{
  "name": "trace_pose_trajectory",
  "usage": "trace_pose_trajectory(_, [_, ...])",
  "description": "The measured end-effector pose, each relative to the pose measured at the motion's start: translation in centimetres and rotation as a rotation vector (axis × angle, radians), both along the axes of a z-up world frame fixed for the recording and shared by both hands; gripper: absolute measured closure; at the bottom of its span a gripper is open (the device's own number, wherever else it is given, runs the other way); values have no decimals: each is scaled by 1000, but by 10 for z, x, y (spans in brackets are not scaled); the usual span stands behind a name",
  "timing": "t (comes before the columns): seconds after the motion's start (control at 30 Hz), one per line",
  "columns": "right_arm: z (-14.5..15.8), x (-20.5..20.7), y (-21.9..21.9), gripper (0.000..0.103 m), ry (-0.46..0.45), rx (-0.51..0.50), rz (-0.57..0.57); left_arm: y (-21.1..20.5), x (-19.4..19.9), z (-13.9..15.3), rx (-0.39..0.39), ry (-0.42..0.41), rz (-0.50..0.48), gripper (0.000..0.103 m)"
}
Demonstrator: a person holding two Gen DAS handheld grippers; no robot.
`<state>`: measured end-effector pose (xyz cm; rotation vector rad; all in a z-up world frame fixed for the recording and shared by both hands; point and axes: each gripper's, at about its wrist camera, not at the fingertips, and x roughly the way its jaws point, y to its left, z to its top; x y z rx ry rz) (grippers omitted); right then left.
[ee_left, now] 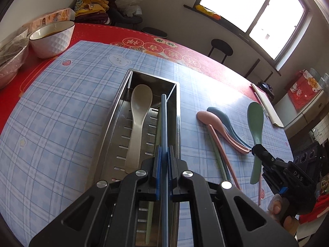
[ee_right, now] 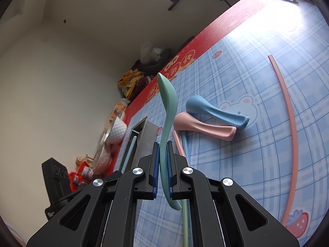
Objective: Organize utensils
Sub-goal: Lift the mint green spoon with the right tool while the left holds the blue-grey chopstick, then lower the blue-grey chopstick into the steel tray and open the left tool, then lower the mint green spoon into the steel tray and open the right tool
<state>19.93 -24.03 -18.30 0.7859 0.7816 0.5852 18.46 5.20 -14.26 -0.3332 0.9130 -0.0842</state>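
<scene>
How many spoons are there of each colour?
beige spoon: 1
pink spoon: 1
blue spoon: 1
green spoon: 1
Total: 4

A metal tray [ee_left: 115, 111] is set on the checked mat [ee_left: 61, 113] that covers the desk [ee_left: 98, 28]. A spoon [ee_left: 137, 119] is laid inside the tray, left of a chopstick [ee_left: 163, 123] that is clamped in the left tongs [ee_left: 163, 154] above the tray's right side. To the right of the tray, two spoons [ee_left: 222, 131] are laid side by side on the mat, with loose chopsticks [ee_left: 220, 156] just before them. A further spoon [ee_right: 167, 111] is held off the mat in the right tongs [ee_right: 163, 150]. A bowl [ee_left: 52, 39] is placed behind and left of the tray, near the desk's far edge.
</scene>
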Motion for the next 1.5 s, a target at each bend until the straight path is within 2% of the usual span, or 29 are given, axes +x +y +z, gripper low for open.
trace_pose_trajectory(0.3, [0,2,1,96,8,7,8,5,20,-23,-25,104,-12,97])
trace_pose_trajectory(0.47, [0,3,2,96,6,9,14,-1,22,-28,0,128,-33,97])
trace_pose_trajectory(0.63, [-2,4,4,96,11,11,22,0,21,-23,-10,115,-34,96])
trace_pose_trajectory(0.9, [-6,7,7,96,16,13,24,4,1,-3,30,41,-45,95])
trace_pose_trajectory(1.1, [-9,9,9,96,37,2,12,23,-23,12,133,-50,-53,87])
trace_pose_trajectory(1.3, [-7,9,19,96,57,-33,0,58,-45,6,251,-118,-35,77])
trace_pose_trajectory(1.4, [-7,11,29,96,93,-30,3,75,-52,0,284,-144,-22,67])
trace_pose_trajectory(1.5, [-2,13,44,96,117,-35,13,86,-56,-4,340,-191,-8,51])
